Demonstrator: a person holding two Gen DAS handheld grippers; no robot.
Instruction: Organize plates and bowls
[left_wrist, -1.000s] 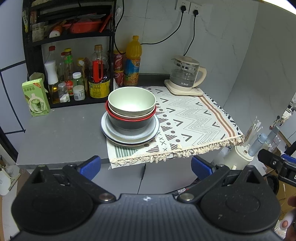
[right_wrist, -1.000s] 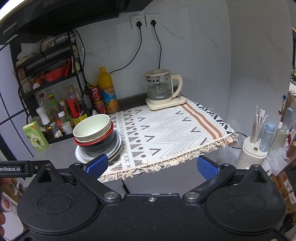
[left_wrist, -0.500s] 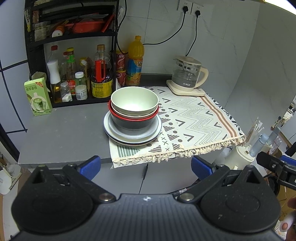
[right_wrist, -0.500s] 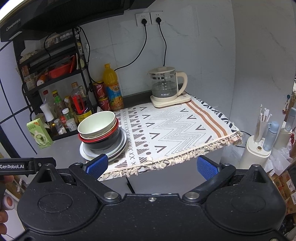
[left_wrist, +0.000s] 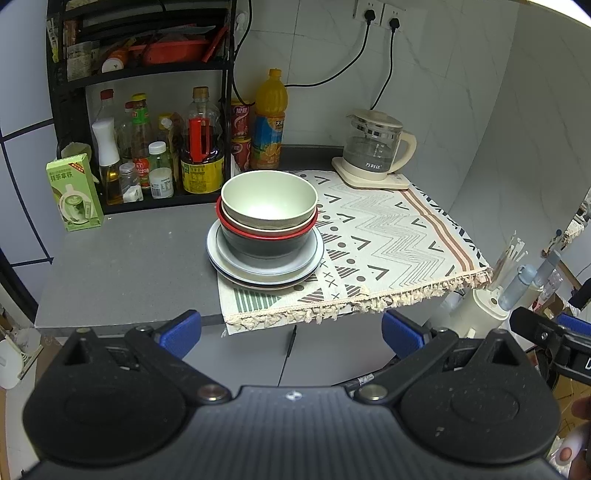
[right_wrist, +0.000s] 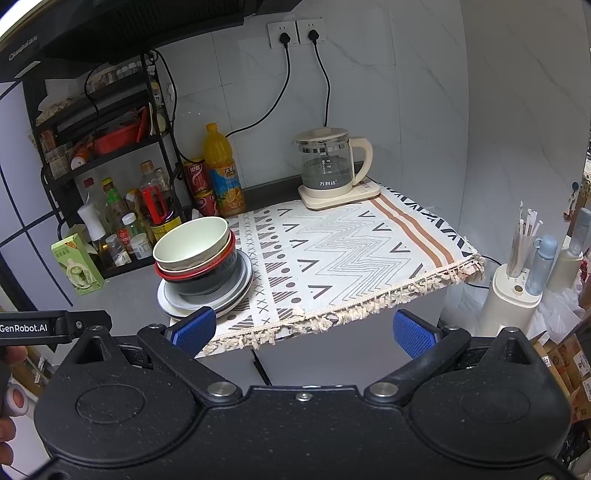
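1. 2 grippers hang short of the counter's near edge: my left gripper (left_wrist: 291, 332) and my right gripper (right_wrist: 303, 332), both with blue pads spread wide and nothing between them.
2. 3 bowls sit nested: a pale green bowl (left_wrist: 269, 202) on top, inside a red-rimmed bowl (left_wrist: 266, 230), inside a dark bowl (left_wrist: 266, 248).
3. That nest rests on a stack of plates (left_wrist: 264, 271), which straddles the left edge of the patterned cloth (left_wrist: 388, 236) and the grey counter (left_wrist: 129, 266).
4. Far right on the cloth stands a glass kettle (right_wrist: 328, 164), well apart from the stack.
5. Left and beyond the bowls, a black rack (left_wrist: 147, 110) holds bottles, with a green carton (left_wrist: 74, 194) just beside it.
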